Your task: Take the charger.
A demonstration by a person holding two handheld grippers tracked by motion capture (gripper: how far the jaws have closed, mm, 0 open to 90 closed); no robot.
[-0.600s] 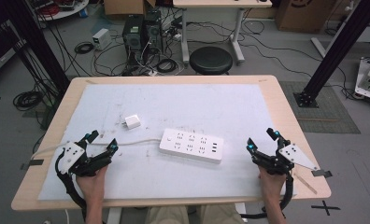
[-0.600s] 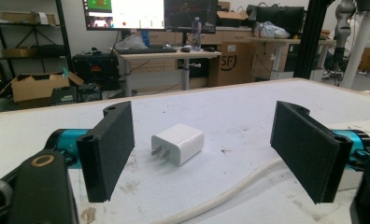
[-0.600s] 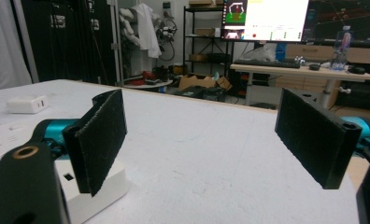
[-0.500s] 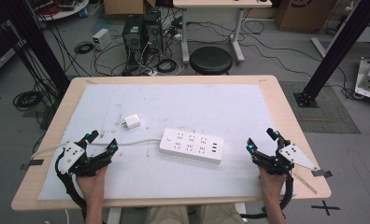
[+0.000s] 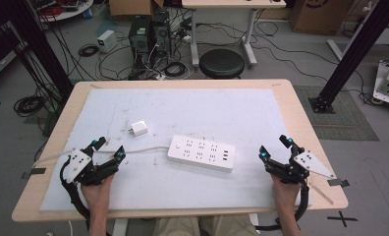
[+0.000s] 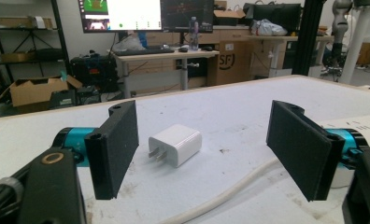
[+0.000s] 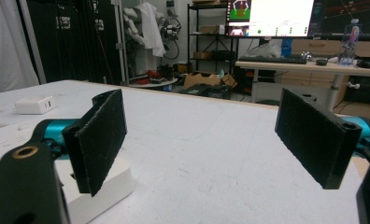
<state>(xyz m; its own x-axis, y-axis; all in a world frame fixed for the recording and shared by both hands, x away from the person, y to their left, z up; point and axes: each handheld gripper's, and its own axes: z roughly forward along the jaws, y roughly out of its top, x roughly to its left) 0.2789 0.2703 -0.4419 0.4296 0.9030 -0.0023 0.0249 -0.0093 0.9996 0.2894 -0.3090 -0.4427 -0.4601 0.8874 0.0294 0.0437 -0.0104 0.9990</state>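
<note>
A white power strip (image 5: 201,153) lies flat near the middle of the table, its white cord (image 5: 133,148) running left toward the table edge. A small white plug-in charger (image 5: 139,129) rests just behind the cord, prongs toward the left. My left gripper (image 5: 109,149) sits open at the front left, with the charger (image 6: 175,144) straight ahead between its jaws and the cord (image 6: 230,189) passing below. My right gripper (image 5: 275,147) is open at the front right; the strip's end (image 7: 101,186) lies by its left jaw and the charger (image 7: 34,104) shows far off.
A white mat (image 5: 182,113) covers the wooden table (image 5: 295,105). Beyond the far edge stand a black stool (image 5: 222,62), computer towers (image 5: 148,32) and tangled floor cables. A black frame leg (image 5: 349,54) rises at the right.
</note>
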